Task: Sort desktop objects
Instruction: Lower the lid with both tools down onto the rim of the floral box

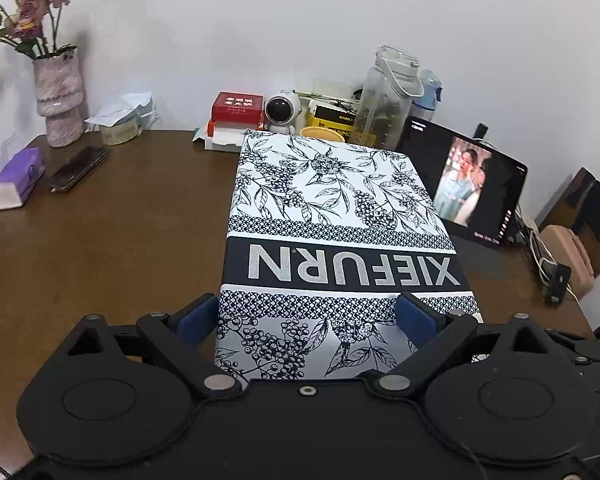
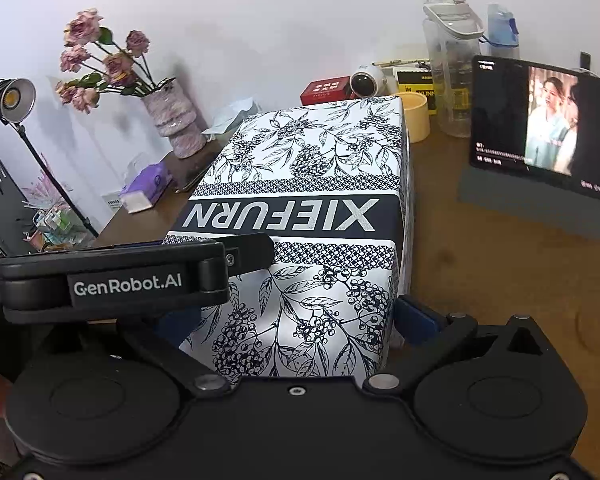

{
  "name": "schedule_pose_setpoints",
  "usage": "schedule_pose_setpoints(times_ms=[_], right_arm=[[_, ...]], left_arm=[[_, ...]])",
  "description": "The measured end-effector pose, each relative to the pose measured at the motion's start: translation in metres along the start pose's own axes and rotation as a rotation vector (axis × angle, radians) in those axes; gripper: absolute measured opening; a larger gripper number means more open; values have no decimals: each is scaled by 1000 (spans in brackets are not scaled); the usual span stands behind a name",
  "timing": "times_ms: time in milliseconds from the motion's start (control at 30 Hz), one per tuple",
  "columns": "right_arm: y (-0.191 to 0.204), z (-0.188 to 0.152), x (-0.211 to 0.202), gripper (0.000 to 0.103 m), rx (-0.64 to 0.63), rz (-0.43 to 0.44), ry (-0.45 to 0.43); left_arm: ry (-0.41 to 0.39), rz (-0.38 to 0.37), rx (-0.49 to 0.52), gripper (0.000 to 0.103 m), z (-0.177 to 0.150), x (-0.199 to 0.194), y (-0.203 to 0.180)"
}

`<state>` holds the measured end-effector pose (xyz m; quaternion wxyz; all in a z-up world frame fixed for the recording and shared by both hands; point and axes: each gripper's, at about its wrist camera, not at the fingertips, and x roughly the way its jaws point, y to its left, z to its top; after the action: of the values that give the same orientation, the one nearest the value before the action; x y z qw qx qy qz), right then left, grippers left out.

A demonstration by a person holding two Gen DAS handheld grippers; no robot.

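A large rectangular box (image 1: 332, 204) (image 2: 312, 184), white with a dark leaf-and-berry print and a black band reading XIEFURN, lies lengthwise on the brown table (image 1: 100, 248). My left gripper (image 1: 307, 318) stands wide open over its near end, the left pad (image 1: 198, 320) by the box's left edge and the right pad (image 1: 416, 320) above its top. My right gripper (image 2: 296, 318) has the box's near end between its spread fingers. Its right pad (image 2: 416, 316) is against the box's right side. The left gripper's body (image 2: 112, 280) hides its left pad.
Along the wall stand a vase of flowers (image 1: 58, 96), a tape roll (image 1: 118, 130), a red box (image 1: 236, 108), a small white robot figure (image 1: 282, 110), a yellow cup (image 2: 414, 116) and a clear bottle (image 1: 384, 100). A lit tablet (image 1: 466, 184) is at right; a purple tissue pack (image 1: 14, 180) and a phone (image 1: 78, 168) at left.
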<state>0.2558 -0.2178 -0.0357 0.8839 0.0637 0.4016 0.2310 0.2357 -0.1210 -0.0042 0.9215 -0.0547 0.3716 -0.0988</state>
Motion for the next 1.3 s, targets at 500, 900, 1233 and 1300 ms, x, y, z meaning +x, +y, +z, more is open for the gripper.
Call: schedule_pose_setpoints(times_ms=[500, 900, 1233, 1300], right_arm=[[-30, 58, 88, 103, -8, 4, 45], [-44, 67, 114, 103, 10, 1, 77], [-48, 65, 123, 103, 9, -1, 104], [-50, 65, 124, 103, 12, -3, 111]], left_arm=[[46, 5, -32, 94, 52, 89, 13], [73, 22, -41, 94, 60, 119, 17], [102, 35, -49, 94, 60, 129, 15], [108, 40, -44, 94, 60, 131, 14]])
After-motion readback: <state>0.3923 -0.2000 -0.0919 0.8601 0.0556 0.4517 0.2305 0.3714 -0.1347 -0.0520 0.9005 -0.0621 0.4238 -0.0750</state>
